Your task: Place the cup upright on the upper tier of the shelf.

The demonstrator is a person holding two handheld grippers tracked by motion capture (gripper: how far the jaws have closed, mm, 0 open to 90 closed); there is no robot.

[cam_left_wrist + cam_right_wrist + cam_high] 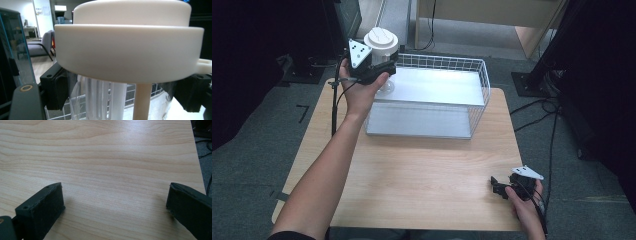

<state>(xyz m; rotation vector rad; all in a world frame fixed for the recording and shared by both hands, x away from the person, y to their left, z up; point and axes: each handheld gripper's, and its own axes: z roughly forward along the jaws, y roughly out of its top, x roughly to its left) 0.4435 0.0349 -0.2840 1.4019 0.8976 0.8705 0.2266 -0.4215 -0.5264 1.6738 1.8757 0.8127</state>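
Currently, the status of the work is reading as follows.

Work in hand: the left gripper [379, 67] is carrying a clear container with a white lid [381, 42] above the far-left corner of the wire basket [480, 80].

Left gripper state: its 2 jaws are pinching the clear body of the container just under the lid; in the left gripper view the white lid [130, 47] is sitting above both black jaws, with a ribbed insert and a cream stem showing inside the clear wall.

Container position: it is hanging upright in the air, clear of the basket floor, over the basket's far-left corner, at the far-left part of the table [422, 185].

Right gripper state: the right gripper [499, 187] is resting near the near-right corner of the table; its 2 jaws are standing spread apart and are holding nothing, with bare wood grain between them in the right gripper view [112, 202].

Basket contents: the basket floor is showing bare.

Progress, as a judgement: the grasp and lift are looking complete, and the transfer is looking about midway.

Remaining, as a judgement: whether the container is going into or coming out of the basket cannot be told; setting it down and releasing it are outstanding.
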